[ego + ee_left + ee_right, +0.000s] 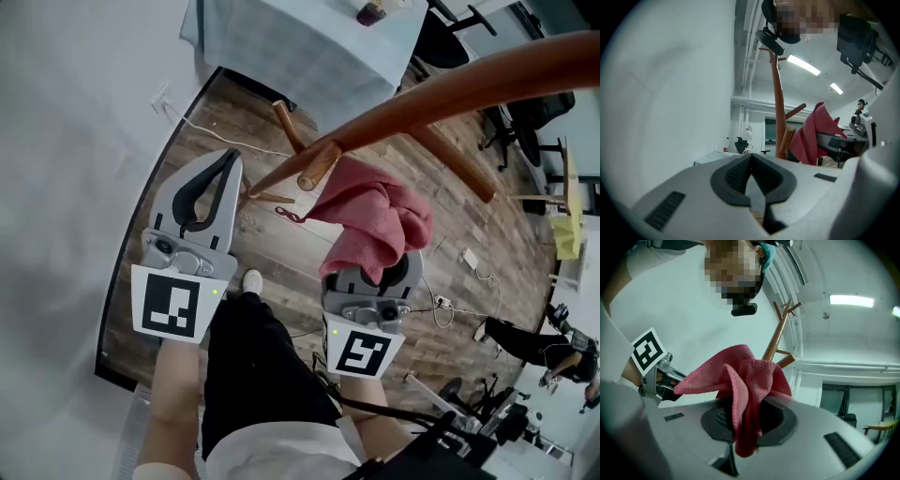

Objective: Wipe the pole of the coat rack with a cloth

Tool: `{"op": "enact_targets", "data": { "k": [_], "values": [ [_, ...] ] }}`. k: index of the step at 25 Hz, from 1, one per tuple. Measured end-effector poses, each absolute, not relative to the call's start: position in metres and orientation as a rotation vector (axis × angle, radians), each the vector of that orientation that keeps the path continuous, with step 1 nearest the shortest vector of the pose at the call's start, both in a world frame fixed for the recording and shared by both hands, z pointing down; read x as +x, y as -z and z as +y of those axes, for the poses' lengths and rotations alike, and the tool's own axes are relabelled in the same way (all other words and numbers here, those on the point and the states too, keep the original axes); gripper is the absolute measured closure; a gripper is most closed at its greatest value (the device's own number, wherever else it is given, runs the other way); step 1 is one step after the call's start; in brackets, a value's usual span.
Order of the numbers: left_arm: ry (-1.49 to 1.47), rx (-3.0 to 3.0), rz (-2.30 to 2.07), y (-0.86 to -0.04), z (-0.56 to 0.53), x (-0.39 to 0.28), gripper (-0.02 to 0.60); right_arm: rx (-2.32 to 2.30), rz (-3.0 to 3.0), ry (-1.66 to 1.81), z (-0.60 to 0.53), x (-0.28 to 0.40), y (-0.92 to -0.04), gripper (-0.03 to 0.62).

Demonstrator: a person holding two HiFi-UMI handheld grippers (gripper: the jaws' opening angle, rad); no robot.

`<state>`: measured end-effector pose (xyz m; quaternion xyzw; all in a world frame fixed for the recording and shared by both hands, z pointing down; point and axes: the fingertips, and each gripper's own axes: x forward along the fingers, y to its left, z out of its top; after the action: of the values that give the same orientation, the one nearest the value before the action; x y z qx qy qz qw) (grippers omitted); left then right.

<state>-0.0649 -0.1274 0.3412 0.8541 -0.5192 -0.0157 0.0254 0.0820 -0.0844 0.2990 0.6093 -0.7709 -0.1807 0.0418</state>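
Head view, looking steeply down: seeing the pole (450,94) of the coat rack running long and slanted, from the upper right of the frame down toward the middle left. Passing the table (309,56) at the top of the frame, standing well apart and not getting in the way. Finding the pink cloth (375,220) bunched up just below the pole, at the middle of the frame, maybe brushing it, but not being able to tell. Gripping that cloth tight in the right gripper (380,274), sitting right under it, so being the nearer one to the pole. Holding the left gripper (225,173) pinched together on nothing, at the middle left, beside the thin low end of the pole. Judging the next move as pushing the cloth up onto the pole, then sliding along its length. Watching out for the short peg (317,167) sticking out just left of the cloth, likely snagging it. Noting a white cable (216,131) lying on the floor, down below.
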Motion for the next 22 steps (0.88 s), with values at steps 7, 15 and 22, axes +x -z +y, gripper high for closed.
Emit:
{"op": "enact_targets", "data": {
  "k": [7, 15, 22],
  "values": [
    [0.054, 2.634, -1.620, -0.331, -0.124, -0.061, 0.568, 1.792, -2.405, 0.586, -0.094, 0.074, -0.289, 0.510],
    [0.068, 2.621, -1.645, -0.325, -0.124, -0.068, 0.568, 1.673, -2.540, 0.478, -0.102, 0.055, -0.287, 0.510],
    [0.065, 2.624, -1.652, -0.321, -0.122, -0.071, 0.568, 1.603, -2.628, 0.417, -0.097, 0.044, -0.281, 0.510]
  ]
}}
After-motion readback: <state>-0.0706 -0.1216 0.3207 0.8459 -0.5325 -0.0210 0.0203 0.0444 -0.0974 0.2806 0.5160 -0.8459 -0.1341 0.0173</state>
